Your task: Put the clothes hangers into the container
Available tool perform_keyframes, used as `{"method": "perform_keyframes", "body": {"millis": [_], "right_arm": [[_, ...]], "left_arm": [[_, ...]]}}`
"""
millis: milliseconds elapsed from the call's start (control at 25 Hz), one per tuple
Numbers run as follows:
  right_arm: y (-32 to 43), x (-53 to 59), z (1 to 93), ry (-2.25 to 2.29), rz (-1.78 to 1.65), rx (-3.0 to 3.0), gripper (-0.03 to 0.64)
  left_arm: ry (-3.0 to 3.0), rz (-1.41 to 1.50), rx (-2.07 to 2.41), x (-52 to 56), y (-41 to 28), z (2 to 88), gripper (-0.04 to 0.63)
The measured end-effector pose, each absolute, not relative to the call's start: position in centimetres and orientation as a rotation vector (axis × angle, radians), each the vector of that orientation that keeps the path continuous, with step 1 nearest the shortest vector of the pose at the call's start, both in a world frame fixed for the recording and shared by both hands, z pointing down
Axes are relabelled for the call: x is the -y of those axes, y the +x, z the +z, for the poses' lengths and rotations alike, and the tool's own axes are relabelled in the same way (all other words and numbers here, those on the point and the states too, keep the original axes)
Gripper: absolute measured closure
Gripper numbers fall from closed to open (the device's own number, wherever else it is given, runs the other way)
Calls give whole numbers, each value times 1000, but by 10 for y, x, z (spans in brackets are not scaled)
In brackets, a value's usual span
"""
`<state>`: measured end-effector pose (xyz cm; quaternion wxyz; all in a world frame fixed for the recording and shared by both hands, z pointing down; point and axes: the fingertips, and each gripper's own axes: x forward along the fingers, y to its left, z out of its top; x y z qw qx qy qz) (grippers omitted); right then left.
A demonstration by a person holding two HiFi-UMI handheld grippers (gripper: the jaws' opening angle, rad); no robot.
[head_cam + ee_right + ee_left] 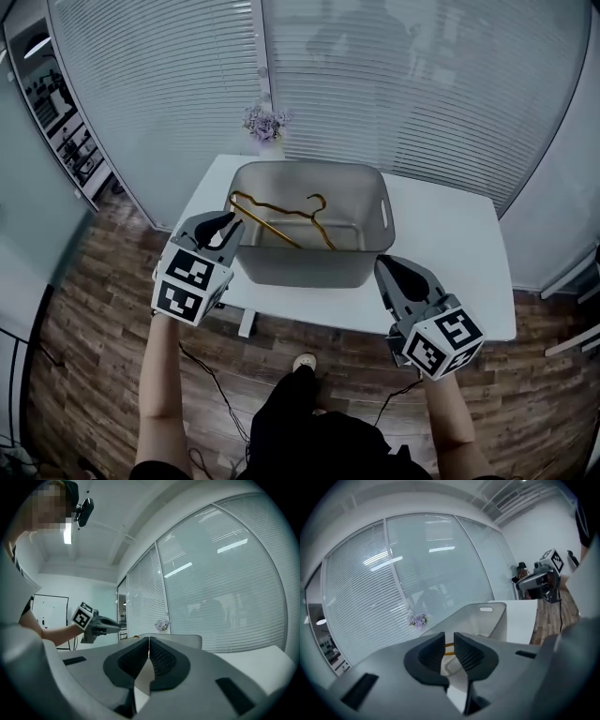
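Nearest the head camera, the person's dark clothing is filling the bottom edge, and two bare forearms are reaching forward, each carrying a gripper with a marker cube. The left gripper (228, 222) is hovering at the near left corner of a grey plastic container (309, 167). Its jaws are standing a narrow slit apart with nothing between them. The right gripper (386, 266) is hanging near the container's near right corner, over the white table (450, 234), with its jaws pressed together and empty. One gold wire clothes hanger (281, 217) is lying slantwise inside the container, already where the task wants it. No other hanger is showing on the table. Judging by its thin wire, the hanger is looking light, stiff and rather slippery. Its long straight bar, or the neck just below the hook, is offering the surest place to pinch, should it need moving.
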<state>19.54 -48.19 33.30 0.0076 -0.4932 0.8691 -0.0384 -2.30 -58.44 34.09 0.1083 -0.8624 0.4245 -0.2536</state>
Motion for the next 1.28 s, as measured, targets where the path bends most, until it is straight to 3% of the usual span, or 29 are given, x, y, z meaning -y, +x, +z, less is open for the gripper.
{"method": "perform_keyframes", "body": {"millis": [320,1000,1280], "right_arm": [[197,426,356,-1596,-185,-2654,589],[210,369,411,-1898,-112,-2511,589],[217,357,449,-1937,-252,-2470,589]], "left_arm": [[-2756,-446,-1393,496,-23,369,541],[-2805,-165,-1528,423,-5,430,584],[-2864,-61,-1501,397,2,457,586]]}}
